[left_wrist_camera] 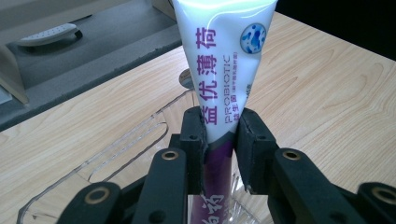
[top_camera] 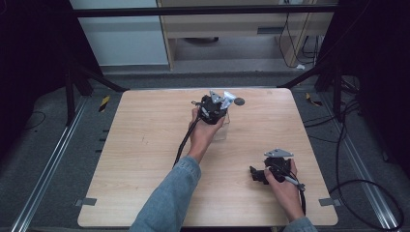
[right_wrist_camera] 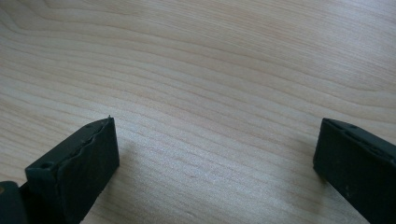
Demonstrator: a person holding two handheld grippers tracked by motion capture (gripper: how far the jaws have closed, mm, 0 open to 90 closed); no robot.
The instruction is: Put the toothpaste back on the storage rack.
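A white and purple toothpaste tube stands between the jaws of my left gripper, which is shut on it. Its lower end goes down into a clear plastic cup with a handle. From above, the left gripper hovers over the clear cup near the table's far middle, and the tube's flat end sticks out past it. My right gripper rests low at the front right of the table. In its own view the right gripper is open over bare wood, nothing between the jaws.
A small dark round cap lies on the wooden table just beyond the left gripper. Black stands and cables flank the table on both sides. A grey floor and cabinet lie past the far edge.
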